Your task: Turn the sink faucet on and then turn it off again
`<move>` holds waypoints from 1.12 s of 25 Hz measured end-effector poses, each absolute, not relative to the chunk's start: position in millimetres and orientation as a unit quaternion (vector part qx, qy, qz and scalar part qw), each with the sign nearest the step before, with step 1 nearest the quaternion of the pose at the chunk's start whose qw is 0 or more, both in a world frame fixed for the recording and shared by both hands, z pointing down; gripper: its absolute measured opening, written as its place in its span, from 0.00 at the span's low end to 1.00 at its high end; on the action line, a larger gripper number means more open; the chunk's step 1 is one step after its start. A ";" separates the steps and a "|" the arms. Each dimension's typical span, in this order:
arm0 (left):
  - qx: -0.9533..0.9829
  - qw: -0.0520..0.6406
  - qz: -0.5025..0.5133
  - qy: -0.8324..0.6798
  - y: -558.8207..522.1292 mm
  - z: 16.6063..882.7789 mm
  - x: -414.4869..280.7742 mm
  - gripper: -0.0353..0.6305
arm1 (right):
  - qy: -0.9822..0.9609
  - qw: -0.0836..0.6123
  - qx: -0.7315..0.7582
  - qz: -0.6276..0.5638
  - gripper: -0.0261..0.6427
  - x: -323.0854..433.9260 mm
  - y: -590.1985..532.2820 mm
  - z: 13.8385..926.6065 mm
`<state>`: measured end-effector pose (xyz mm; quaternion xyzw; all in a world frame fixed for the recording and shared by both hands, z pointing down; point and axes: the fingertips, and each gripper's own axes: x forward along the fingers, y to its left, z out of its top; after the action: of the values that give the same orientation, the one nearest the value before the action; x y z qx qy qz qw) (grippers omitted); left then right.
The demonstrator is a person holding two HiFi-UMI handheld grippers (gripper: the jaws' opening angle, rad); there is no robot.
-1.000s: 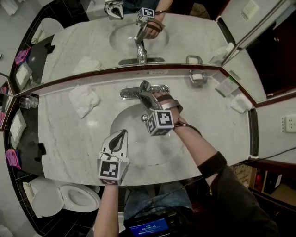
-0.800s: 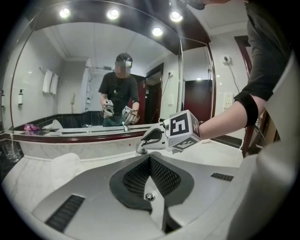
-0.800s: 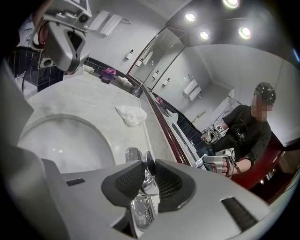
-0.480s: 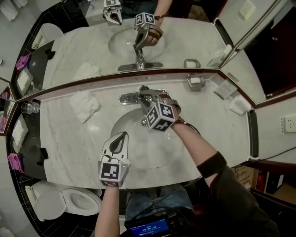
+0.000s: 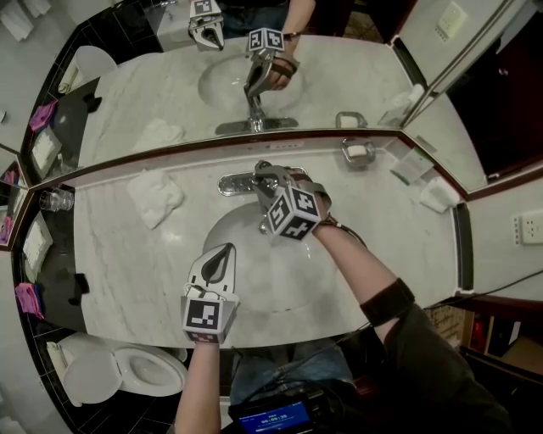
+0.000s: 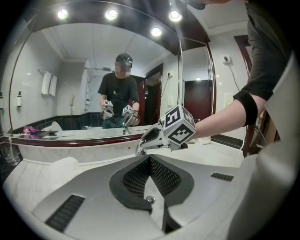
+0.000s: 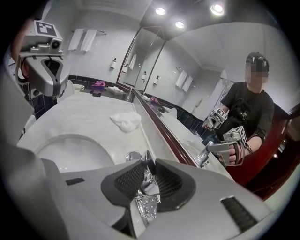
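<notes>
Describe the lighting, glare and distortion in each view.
Head view: evenly lit, sharp, fisheye bows the counter and mirror frame. Left gripper view: lamps glare at the top, corners vignetted dark. Right gripper view: lamps flare top right, the chrome handle in the right tongs glints.

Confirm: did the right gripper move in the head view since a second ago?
Yes. The right gripper, shut on the faucet handle, rolled, and its marker cube shifted closer to the faucet base.

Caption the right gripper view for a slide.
Right gripper clamped on the chrome faucet handle, sink basin and crumpled white towel beyond.
</notes>
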<state>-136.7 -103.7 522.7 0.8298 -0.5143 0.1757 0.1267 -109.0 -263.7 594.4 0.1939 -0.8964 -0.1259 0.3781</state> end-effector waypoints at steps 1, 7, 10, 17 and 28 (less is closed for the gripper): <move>0.830 0.127 0.176 -0.514 -103.4 522.9 -136.7 0.05 | -0.895 0.379 0.196 -0.132 0.18 -109.0 -264.0 594.6; 0.828 0.131 0.176 -0.516 -97.7 519.9 -135.9 0.05 | -0.877 0.400 0.208 -0.165 0.19 -106.4 -261.4 595.9; 0.829 0.134 0.173 -0.515 -94.5 513.5 -135.2 0.05 | -0.869 0.410 0.212 -0.176 0.20 -99.1 -252.7 591.7; 0.828 0.138 0.163 -0.518 -83.9 493.6 -141.2 0.05 | -0.871 0.389 0.251 -0.164 0.19 -74.1 -219.3 546.9; 0.830 0.139 0.147 -0.519 -61.7 466.5 -149.9 0.05 | -0.876 0.334 0.337 -0.087 0.07 -6.9 -153.7 484.7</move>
<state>-149.9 -61.7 466.5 0.8302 -0.5195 0.1472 0.1388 -6.9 -153.7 484.7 0.3366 -0.8759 -0.0874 0.3344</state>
